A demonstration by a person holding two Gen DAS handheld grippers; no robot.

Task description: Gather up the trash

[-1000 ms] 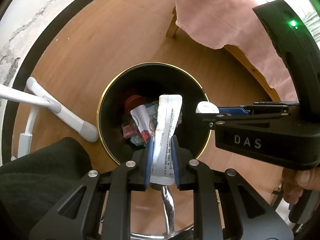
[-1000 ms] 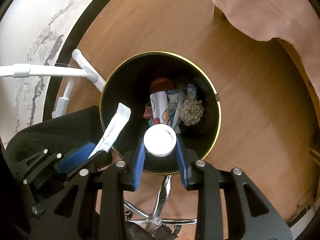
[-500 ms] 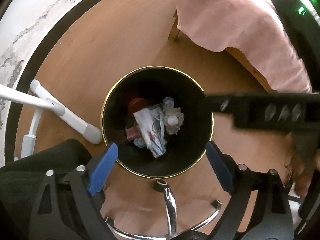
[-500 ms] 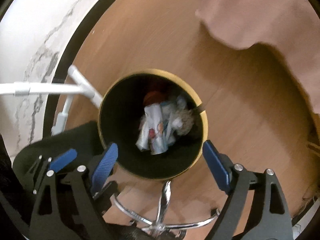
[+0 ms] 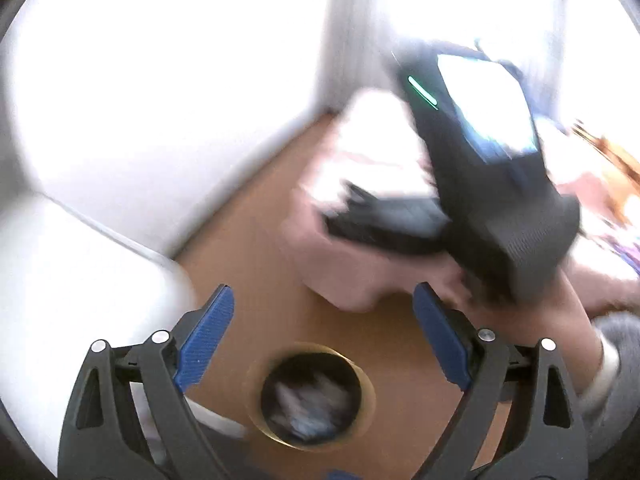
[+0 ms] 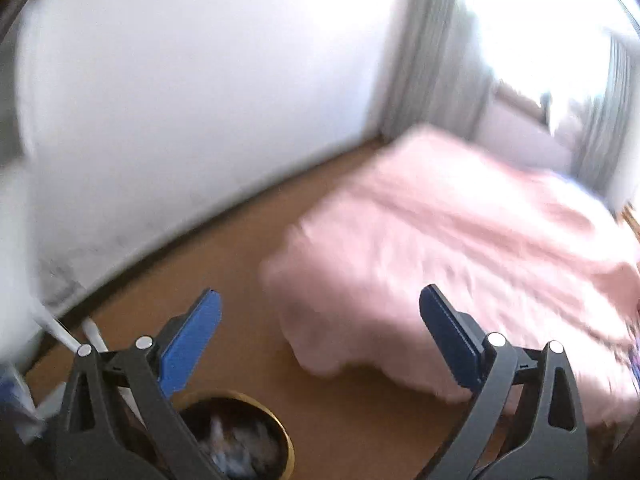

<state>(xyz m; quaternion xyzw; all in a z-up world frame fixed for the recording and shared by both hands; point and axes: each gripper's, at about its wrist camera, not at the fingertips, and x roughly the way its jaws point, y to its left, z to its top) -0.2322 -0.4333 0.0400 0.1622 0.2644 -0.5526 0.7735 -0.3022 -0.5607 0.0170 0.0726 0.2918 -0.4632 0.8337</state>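
Presently the left gripper [image 5: 323,344], a black frame with blue-padded fingers [image 5: 204,338], stands spread wide with nothing between its pads. In the left wrist view, the round black waste bin with a gold rim [image 5: 312,396] sits at lower centre of the frame, between and below the two fingers, on the brown wooden floor [image 5: 256,240]. Blurred pale scraps of trash [image 5: 308,400] lie inside the bin; individual items cannot be made out.

The right gripper [image 6: 320,340], of the same black and blue build, is likewise opened wide and holds nothing. In its own view the bin [image 6: 286,440] appears at the lower left of the frame, partly behind the left-side finger [image 6: 188,344], with blurred trash [image 6: 236,444] in it.

In the left wrist view the right gripper's black body [image 5: 480,184] fills the upper right of the frame, heavily smeared, with a green light streak [image 5: 422,92] on it. The person's bare forearm [image 5: 552,312] runs from that body toward the lower right edge.

A pink cloth [image 6: 460,260] covers the right half of the right wrist view and hangs down to just above the floor. A white wall [image 6: 180,100] takes the upper left of both views. Grey curtains [image 6: 432,60] and a bright window [image 6: 540,20] occupy the upper right of the right wrist view. White tubes [image 6: 60,332] show at the left edge of that view, near the bin. Both pictures are strongly blurred.
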